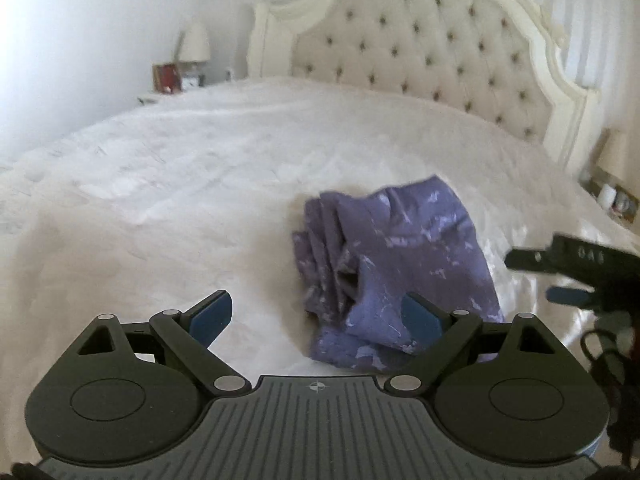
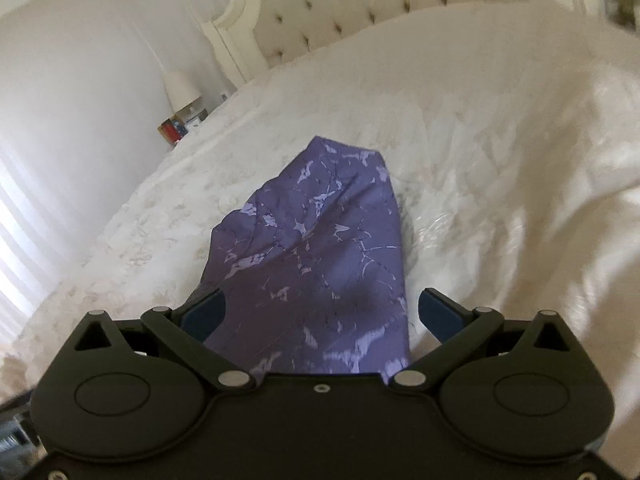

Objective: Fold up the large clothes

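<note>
A purple garment with a pale marbled print (image 1: 394,264) lies folded into a compact bundle on the white bed (image 1: 168,184). My left gripper (image 1: 316,314) is open and empty above the bed, its right pad just over the bundle's near edge. My right gripper (image 2: 320,314) is open and empty, hovering over the garment (image 2: 316,248), which lies between its spread fingers. The right gripper also shows at the right edge of the left wrist view (image 1: 568,276).
A tufted cream headboard (image 1: 420,40) stands at the far end of the bed. A nightstand with a lamp (image 1: 194,46) and small items is at the far left. Another lamp (image 1: 614,156) stands at the right. A white wall is on the left.
</note>
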Motion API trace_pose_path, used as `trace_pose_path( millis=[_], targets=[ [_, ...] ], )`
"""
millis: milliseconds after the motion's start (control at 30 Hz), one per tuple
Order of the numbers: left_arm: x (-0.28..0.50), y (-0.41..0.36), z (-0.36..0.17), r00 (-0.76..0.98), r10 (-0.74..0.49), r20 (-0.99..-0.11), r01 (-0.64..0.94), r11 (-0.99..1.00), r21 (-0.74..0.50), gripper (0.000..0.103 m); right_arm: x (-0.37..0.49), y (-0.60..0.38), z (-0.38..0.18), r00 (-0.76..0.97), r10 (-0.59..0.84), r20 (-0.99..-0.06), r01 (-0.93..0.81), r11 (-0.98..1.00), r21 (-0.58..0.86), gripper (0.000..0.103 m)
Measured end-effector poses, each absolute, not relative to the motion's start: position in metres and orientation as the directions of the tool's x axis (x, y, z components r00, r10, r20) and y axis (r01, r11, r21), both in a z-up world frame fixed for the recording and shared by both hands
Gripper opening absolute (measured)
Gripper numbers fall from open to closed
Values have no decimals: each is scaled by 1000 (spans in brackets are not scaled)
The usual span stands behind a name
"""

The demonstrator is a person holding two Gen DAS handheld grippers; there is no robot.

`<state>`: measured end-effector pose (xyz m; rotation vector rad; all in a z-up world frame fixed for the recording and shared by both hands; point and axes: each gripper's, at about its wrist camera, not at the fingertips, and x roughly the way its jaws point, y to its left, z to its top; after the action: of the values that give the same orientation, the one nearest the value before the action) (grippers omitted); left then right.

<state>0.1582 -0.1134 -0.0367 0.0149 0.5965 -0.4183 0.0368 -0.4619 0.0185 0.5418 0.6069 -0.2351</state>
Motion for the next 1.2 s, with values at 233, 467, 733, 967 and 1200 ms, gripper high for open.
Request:
trace_pose_path(
  millis=[233,467,733,967,1200],
  targets=[
    [121,-105,-22,830,-259,-495,291,957,-12,92,-2,-425,33,810,-110,-576,350,879,324,102],
    [98,-101,-20,821,-271,-503,300,954,-24,92,-25,-399,49,838,-149,-525,331,903,273,102],
    [80,-106,-30,797,-235,-557,273,962,-15,92,-42,-378,43,730,-327,-601,485,866,118,102],
    [76,-108,-37,772,-223,-595,279,960,2,92,-64,-377,31,735,-254,-629,454,873,178,102],
    [71,-112,-41,743,-248,-621,313,950,-4,92,-82,-368,32,743,-270,-612,448,881,155,102]
  ],
)
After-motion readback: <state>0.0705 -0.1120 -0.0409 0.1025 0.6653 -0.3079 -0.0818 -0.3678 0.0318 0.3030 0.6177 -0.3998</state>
